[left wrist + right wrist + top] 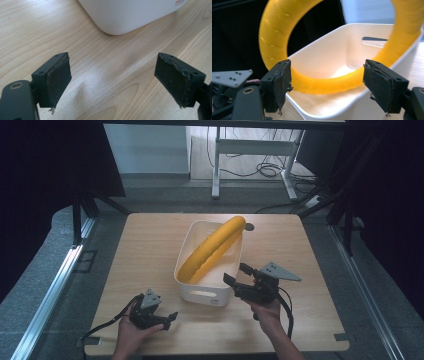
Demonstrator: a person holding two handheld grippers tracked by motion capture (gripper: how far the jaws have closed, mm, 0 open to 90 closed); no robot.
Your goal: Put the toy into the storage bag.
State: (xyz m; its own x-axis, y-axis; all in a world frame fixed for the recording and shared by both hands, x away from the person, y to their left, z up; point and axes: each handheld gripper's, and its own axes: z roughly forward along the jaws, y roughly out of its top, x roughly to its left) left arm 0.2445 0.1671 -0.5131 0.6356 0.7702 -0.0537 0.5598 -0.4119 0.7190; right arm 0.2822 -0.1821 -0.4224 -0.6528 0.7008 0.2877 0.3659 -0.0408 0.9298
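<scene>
A large yellow ring (212,249) stands on edge inside a white bin (205,292) at the middle of the wooden table, leaning on the bin's far rim. My right gripper (237,274) is open at the bin's near right corner, and its jaws face the ring without touching it. In the right gripper view the ring (274,27) arcs up out of the bin (332,50), beyond the open right gripper (327,85). My left gripper (170,317) rests low by the table's front edge, open and empty. In its own view the left gripper (112,80) hovers over bare wood, with the bin's corner (130,15) ahead.
The wooden table (145,250) has free room left and right of the bin. A small dark round mark (249,226) lies just behind the bin. Beyond the table stand a white desk frame (216,165) and floor cables (267,169).
</scene>
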